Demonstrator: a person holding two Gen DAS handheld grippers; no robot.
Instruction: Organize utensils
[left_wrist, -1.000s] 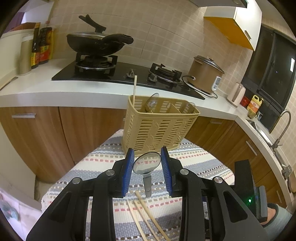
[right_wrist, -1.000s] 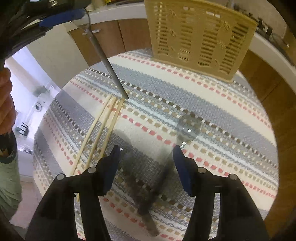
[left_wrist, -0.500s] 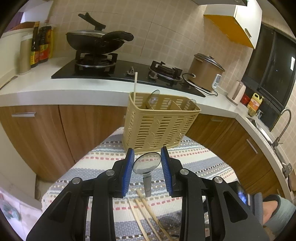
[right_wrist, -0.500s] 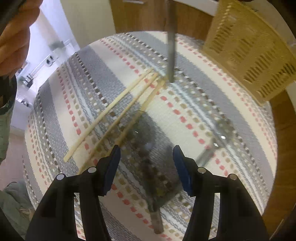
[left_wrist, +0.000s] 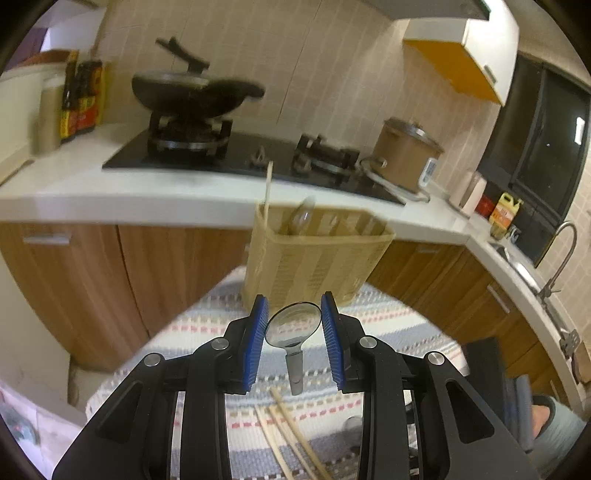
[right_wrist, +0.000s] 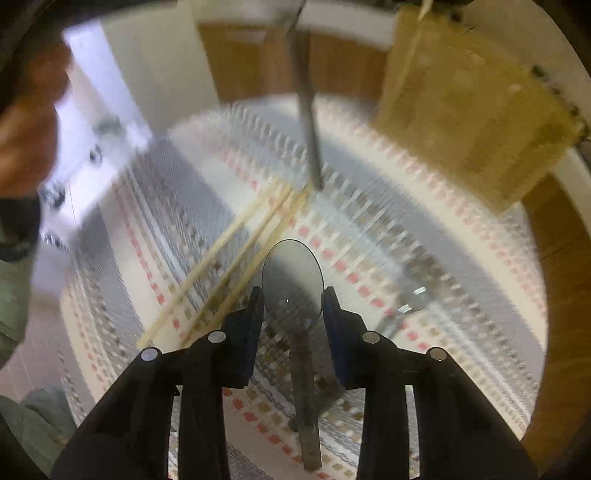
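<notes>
Left wrist: I'm gripping a spoon (left_wrist: 293, 325) in left gripper (left_wrist: 293, 334), basket (left_wrist: 314, 254) ahead, stove (left_wrist: 236, 151) behind.
Right wrist: I'm closing right gripper (right_wrist: 293, 314) around second spoon (right_wrist: 293, 280) over striped cloth (right_wrist: 443, 236).

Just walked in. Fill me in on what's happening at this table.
A person with a handheld gripper in each hand is sorting utensils into the yellow basket. The left gripper holds a metal spoon by its bowl, lifted clear of the striped cloth in front of the basket. The right gripper sits around the bowl of a second spoon lying on the cloth; whether it has clamped is unclear. Three chopsticks and another spoon wait on the cloth. The basket already holds one chopstick and a spoon.
</notes>
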